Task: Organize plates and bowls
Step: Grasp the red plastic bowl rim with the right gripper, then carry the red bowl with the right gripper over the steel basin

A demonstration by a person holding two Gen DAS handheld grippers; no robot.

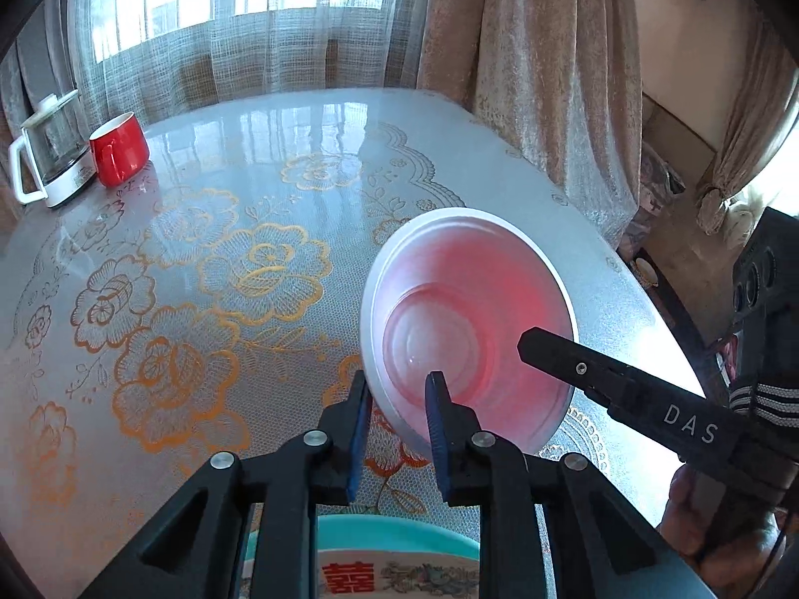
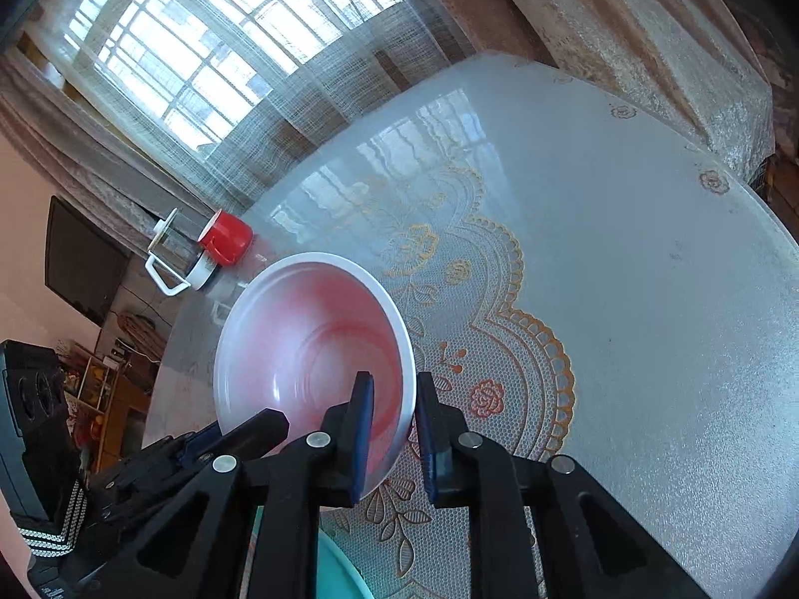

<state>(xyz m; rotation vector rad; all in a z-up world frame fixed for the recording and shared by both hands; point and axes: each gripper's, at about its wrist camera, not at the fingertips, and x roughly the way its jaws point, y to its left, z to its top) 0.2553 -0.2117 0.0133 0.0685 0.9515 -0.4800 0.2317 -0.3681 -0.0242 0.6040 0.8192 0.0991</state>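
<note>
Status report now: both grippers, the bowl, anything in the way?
Left gripper shut on bowl rim. Right gripper shut on opposite rim. Bowl tilted, off the table. Teal plate below; mug, kettle far off.

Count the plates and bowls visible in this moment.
2. A pink bowl, its rim between the fingers of both grippers, above the table, and a teal-rimmed plate below the left gripper, mostly hidden. Others may be out of frame.
</note>
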